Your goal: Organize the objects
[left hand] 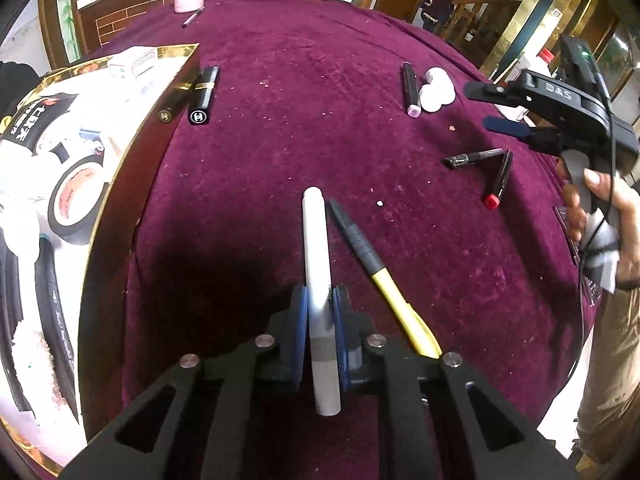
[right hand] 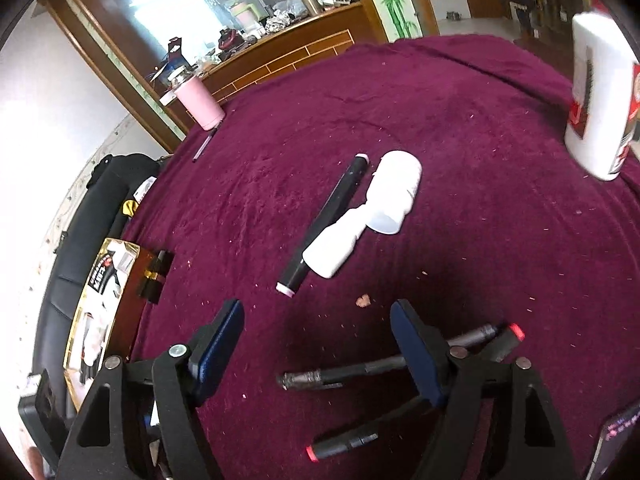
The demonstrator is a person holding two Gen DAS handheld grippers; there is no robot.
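Observation:
My left gripper [left hand: 320, 295] is shut on a white marker [left hand: 316, 240], which sticks out forward over the maroon cloth [left hand: 300, 128]. A yellow and black pen [left hand: 374, 268] lies on the cloth just right of it. My right gripper [right hand: 316, 320] is open with nothing between its fingers and hovers over a black pen [right hand: 340, 374] and two red-ended markers [right hand: 344, 442] [right hand: 506, 336]. In the left wrist view the right gripper [left hand: 494, 108] hangs at the right, above the black pen [left hand: 474, 158] and a red-capped marker [left hand: 498, 182].
A gold-edged box [left hand: 132, 132] with tape rolls sits at the left, and black lipsticks [left hand: 204, 94] lie beside it. A black marker [right hand: 324, 224] and a white bottle [right hand: 360, 216] lie mid-table. A pink tumbler [right hand: 200, 104] and a red-labelled white bottle [right hand: 600, 96] stand at the far edges.

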